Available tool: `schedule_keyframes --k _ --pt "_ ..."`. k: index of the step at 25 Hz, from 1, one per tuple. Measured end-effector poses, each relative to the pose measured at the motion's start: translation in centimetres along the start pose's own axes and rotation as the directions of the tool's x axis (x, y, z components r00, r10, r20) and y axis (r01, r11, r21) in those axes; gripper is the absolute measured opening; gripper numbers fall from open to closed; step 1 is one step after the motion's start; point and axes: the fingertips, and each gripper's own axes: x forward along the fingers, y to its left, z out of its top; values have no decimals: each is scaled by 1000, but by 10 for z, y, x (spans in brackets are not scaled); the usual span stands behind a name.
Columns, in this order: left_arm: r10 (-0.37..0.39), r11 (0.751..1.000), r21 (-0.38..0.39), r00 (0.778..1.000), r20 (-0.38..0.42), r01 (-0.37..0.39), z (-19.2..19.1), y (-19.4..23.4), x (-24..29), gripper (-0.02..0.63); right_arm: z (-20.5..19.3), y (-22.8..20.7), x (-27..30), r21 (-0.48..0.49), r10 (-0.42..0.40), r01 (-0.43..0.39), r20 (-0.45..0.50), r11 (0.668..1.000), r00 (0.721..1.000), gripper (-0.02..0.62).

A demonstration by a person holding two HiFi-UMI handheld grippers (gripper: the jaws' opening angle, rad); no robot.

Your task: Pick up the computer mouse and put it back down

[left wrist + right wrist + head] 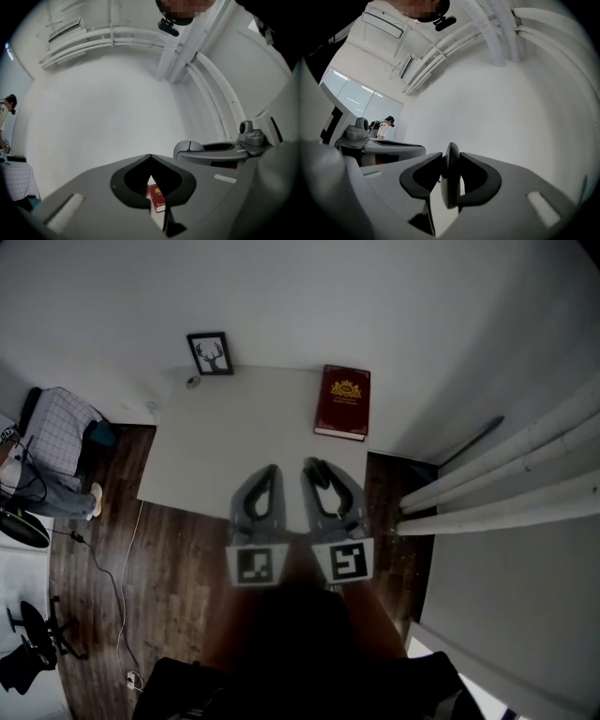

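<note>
Dark mouse [450, 176] sitting clamped edge-on in right hand-held gripper [317, 467], hanging over white desk [216, 442]. Left hand-held gripper [270, 471] hovering alongside, jaws together, empty. Advising: lowering level, touching desk before releasing, keeping clear of book [342, 401].

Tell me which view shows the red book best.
The head view: the whole book shows, cover up. The left gripper view catches only a small part past the shut fingers; the right gripper view misses it.
</note>
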Motion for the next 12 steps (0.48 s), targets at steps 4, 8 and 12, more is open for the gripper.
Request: schedule_keyframes --k 4,8,12 --pt "-6 1000 12 1000 -9 6 -1 3 -3 0 3 6 2 -9 2 -2 6 1000 1000 130" --pt "2 1000 6 1000 -18 -2 -2 5 -5 0 3 9 2 -16 8 -8 -1 1000 1000 130" --pt "6 1000 -13 1000 -4 -6 -1 8 -6 0 3 10 2 -11 6 -6 -2 1000 1000 130"
